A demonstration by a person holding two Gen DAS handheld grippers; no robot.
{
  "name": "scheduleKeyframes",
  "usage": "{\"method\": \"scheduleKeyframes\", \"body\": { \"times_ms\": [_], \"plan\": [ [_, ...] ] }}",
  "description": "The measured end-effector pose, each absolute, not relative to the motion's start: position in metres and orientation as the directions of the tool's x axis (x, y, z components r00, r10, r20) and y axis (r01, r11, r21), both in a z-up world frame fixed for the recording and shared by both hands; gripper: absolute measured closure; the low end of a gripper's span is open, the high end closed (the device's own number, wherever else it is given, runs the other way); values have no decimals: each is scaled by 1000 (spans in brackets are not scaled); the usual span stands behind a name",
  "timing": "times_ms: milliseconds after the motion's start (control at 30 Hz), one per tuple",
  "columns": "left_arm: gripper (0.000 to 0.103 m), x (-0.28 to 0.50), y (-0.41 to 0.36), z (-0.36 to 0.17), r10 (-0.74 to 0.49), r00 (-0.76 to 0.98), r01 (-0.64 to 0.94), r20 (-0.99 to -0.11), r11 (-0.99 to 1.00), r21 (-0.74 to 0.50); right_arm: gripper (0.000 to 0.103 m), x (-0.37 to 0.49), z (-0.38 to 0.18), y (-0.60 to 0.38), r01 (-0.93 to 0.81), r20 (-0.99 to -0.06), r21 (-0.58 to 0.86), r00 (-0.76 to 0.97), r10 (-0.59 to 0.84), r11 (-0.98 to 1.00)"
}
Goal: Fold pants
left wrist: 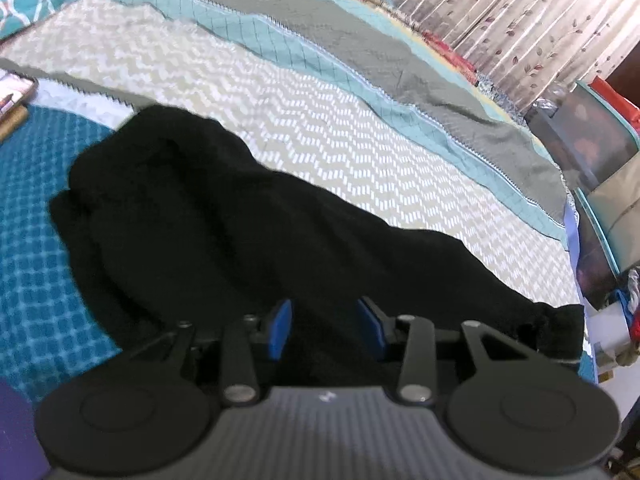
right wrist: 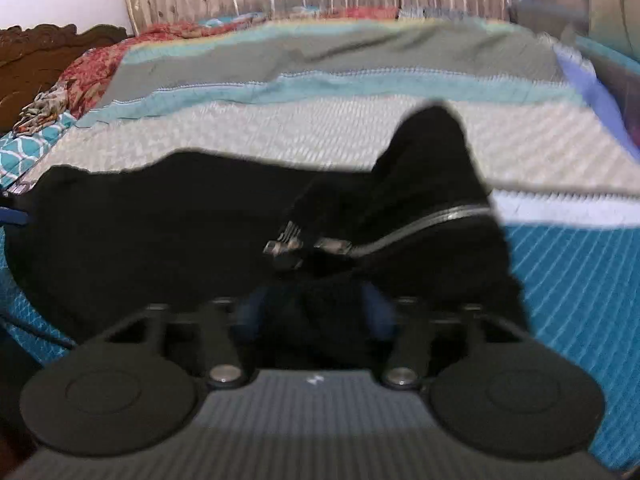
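Soft daylight, motion blur (fisheye-bent edges)

A bed [left wrist: 304,128] wears a cream chevron quilt with a teal patch, grey and aqua bands along its far side, a leaf-print curtain [left wrist: 500,12] beyond it, and a phone [left wrist: 14,94] near its left edge.

Both grippers: ribbed grey body, black linkage arms, round black discs, silver screws, blue pads [left wrist: 280,330].

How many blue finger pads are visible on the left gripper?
2. One blue pad stands on the left side and the other on the right, apart, with the black pants between and beyond them.
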State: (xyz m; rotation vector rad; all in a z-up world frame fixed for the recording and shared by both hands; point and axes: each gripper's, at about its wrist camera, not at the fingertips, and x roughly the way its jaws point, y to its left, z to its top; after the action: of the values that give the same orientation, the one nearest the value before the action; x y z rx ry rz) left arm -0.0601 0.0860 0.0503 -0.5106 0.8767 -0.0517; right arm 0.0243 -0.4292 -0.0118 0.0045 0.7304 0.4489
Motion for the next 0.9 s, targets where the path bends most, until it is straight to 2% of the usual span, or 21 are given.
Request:
{"method": "scheduleKeyframes", "body": {
  "times_ms": [67, 200, 267, 300, 333, 467, 533, 600, 633, 767, 833, 900],
  "plan": [
    [64, -70, 97, 56, -239, 670, -156, -703, 881, -448, 35, 20, 3, -435, -385, -624, 195, 661, 417, 902],
    [62, -88, 127, 66, -208, 710, -177, -673, 872, -456, 36, 9, 31, -458, -386, -496, 304, 717, 491, 871],
    [61, -94, 138, 69, -182, 722, -205, -668, 866, -457, 52, 20, 31, -463, -347, -467, 345, 742, 480, 872],
    [61, -96, 145, 70, -163, 726, -227, -668, 860, -457, 66, 27, 29, -461, -320, -479, 344, 749, 458, 883],
    [61, -98, 151, 70, -147, 730, -250, -668, 852, -460, 73, 35, 22, -459, -291, -503, 332, 750, 429, 898],
    [60, -106, 173, 64, -106, 733, -322, -672, 815, -481, 73, 67, -25, -458, -149, -625, 288, 719, 304, 946],
    [59, -111, 182, 57, -71, 723, -368, -688, 802, -470, 72, 69, -41, -459, -153, -596, 293, 743, 306, 944],
    [58, -117, 195, 51, -62, 722, -396, -690, 780, -484, 72, 68, -26, -459, -105, -617, 324, 730, 294, 940],
    [53, -121, 200, 49, -58, 724, -403, -687, 773, -490, 68, 63, -14, -457, -100, -616, 324, 733, 289, 941],
    [39, -125, 218, 36, -56, 721, -441, -691, 732, -519, 67, 36, 25, -443, -184, -504, 334, 794, 340, 924],
    [24, -122, 227, 26, -94, 723, -447, -685, 691, -567, 67, 32, 34, -425, -234, -503, 391, 756, 419, 890],
    [20, -116, 232, 15, -134, 733, -440, -666, 653, -616, 67, 33, 32, -393, -296, -529, 450, 671, 518, 843]
  ]
}}
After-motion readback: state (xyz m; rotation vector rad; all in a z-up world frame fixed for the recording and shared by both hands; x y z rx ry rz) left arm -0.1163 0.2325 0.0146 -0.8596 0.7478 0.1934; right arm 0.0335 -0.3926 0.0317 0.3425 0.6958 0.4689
